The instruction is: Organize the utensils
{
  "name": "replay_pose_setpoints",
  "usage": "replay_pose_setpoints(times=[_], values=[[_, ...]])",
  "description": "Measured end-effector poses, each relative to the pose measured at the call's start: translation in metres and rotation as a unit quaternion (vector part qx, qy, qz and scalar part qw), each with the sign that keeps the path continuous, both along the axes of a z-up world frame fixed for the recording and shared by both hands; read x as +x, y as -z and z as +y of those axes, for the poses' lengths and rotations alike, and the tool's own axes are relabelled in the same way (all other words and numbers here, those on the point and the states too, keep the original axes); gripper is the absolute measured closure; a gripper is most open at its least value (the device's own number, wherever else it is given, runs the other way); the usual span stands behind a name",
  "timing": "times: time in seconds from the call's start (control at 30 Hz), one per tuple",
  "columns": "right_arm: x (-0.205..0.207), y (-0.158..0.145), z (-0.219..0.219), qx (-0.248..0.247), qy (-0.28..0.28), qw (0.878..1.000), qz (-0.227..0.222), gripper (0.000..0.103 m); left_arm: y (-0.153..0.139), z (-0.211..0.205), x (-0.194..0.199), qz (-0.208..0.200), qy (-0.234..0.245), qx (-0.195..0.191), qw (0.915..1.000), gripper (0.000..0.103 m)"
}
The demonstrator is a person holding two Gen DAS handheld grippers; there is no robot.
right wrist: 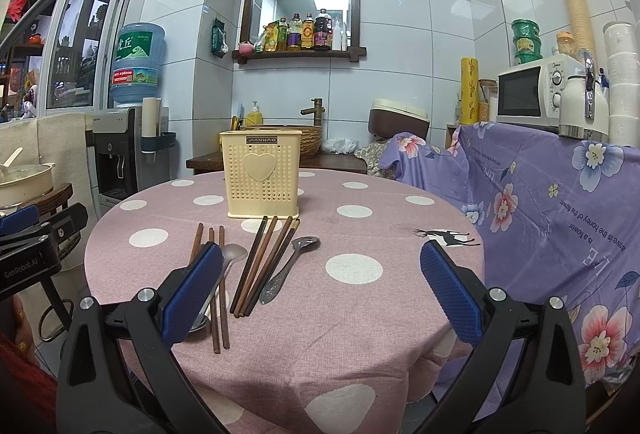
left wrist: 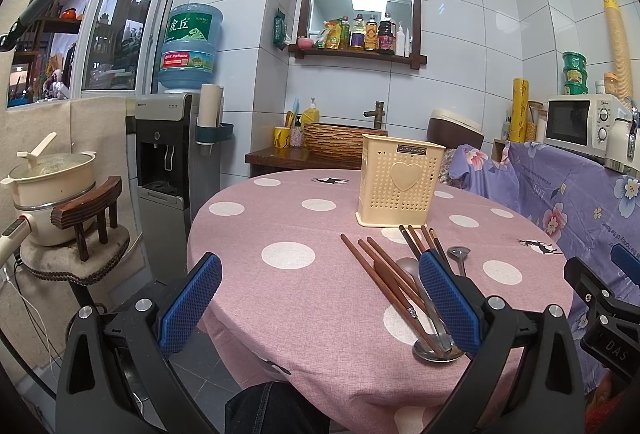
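A cream perforated utensil holder point(left wrist: 400, 180) point(right wrist: 262, 174) stands upright on the pink polka-dot table point(left wrist: 288, 298) point(right wrist: 360, 334). In front of it lie reddish wooden chopsticks point(left wrist: 380, 274) point(right wrist: 218, 274), darker chopsticks point(left wrist: 420, 240) point(right wrist: 264, 266) and two metal spoons point(left wrist: 460, 254) point(right wrist: 288, 266), one spoon point(right wrist: 232, 254) partly behind a finger. My left gripper point(left wrist: 320, 298) hovers open over the table's near left edge, its right finger beside the utensils. My right gripper point(right wrist: 322, 292) is open above the table, the utensils near its left finger. Neither holds anything.
A water dispenser point(left wrist: 168, 162) and a stool with a cream pot point(left wrist: 52, 190) stand left of the table. A purple floral cloth point(right wrist: 540, 202) covers the counter on the right, carrying a microwave point(right wrist: 532, 90) and a kettle point(right wrist: 584, 106). A person's knee point(left wrist: 272, 406) is below the table edge.
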State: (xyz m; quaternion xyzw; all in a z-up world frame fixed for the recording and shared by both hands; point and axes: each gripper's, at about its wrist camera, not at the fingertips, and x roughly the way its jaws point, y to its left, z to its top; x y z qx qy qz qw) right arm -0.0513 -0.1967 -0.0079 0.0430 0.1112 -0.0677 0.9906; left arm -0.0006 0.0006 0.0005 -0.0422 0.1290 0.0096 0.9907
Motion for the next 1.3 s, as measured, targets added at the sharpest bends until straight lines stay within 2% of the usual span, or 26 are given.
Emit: replay_pose_setpoints(times=[1.3], values=[[0.0001, 0.0014, 0.0041, 0.005, 0.004, 1.000, 0.003, 0.005, 0.0008, 0.0003, 0.0014, 0.004, -0.001, -0.002, 1.0000, 0.005]])
